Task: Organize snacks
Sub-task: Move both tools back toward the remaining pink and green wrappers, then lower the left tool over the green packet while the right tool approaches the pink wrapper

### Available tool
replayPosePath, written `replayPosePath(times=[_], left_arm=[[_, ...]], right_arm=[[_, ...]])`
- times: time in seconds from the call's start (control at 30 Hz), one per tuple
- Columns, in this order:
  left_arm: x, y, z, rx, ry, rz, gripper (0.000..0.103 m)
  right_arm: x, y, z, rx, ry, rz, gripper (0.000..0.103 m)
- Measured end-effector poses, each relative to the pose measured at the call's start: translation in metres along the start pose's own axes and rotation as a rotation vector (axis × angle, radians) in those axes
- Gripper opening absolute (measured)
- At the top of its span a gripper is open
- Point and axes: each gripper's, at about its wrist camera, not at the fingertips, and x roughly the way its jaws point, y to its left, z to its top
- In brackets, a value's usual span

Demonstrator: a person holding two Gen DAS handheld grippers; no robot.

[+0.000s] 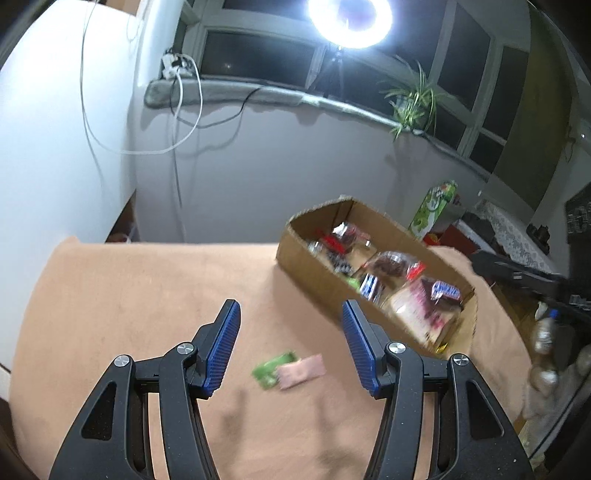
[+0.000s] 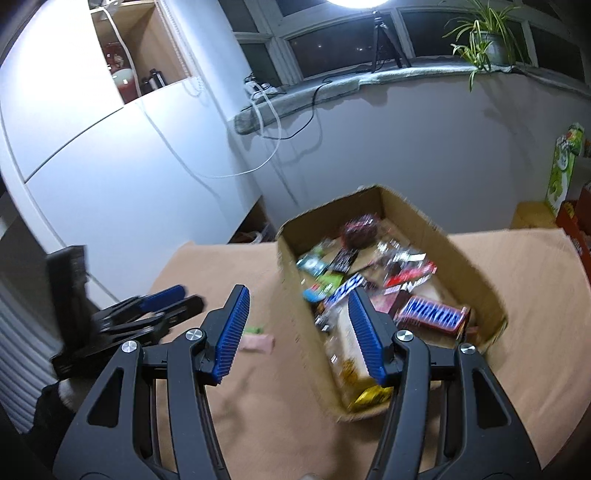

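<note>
A cardboard box (image 1: 314,273) holding several snack packets stands on the tan-covered table; it also shows in the right wrist view (image 2: 476,273), with a Snickers bar (image 2: 432,315) near its front. A green packet (image 1: 271,369) and a pink packet (image 1: 301,371) lie loose on the cloth left of the box; the pink packet shows in the right wrist view (image 2: 256,343). My left gripper (image 1: 291,310) is open and empty, above the two loose packets. My right gripper (image 2: 299,299) is open and empty, over the box's near left wall. The left gripper appears at the left of the right wrist view (image 2: 162,299).
A windowsill with a potted plant (image 1: 413,99), cables and a bright ring light (image 1: 349,18) runs behind the table. A white cabinet stands at the left. A green carton (image 1: 436,208) and clutter sit to the right of the table (image 1: 110,295).
</note>
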Motion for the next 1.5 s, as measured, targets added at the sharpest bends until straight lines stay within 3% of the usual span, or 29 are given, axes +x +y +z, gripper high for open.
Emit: replayPosePath(times=[0.2,0.27,0.33,0.43,1.0,1.37,1.5], left_arm=[[0.014,0.000,-0.016,0.033,0.059,-0.022,0.053],[0.020,0.000,-0.019,0.038,0.074,-0.033,0.038],[0.028,0.002,-0.020,0.033,0.101,-0.048,0.031],[0.042,0.005,-0.022,0.016,0.147,-0.069,0.022],[0.071,0.008,-0.031,0.025,0.266,-0.131,0.017],[0.053,-0.014,-0.058,0.119,0.245,-0.121,0.017],[0.049,-0.015,-0.064,0.113,0.265,-0.148,0.017]], right_arm=[[-0.008,0.007,-0.036,-0.001,0.026,0.015,0.057],[-0.008,0.007,-0.049,0.014,0.035,0.014,0.048],[-0.008,0.005,-0.060,0.030,0.053,0.029,0.040],[-0.005,0.004,-0.073,0.042,0.078,0.033,0.040],[0.008,0.011,-0.096,0.052,0.128,0.039,0.040],[0.017,0.010,-0.099,0.056,0.152,0.041,0.040],[0.028,0.012,-0.100,0.052,0.168,0.055,0.040]])
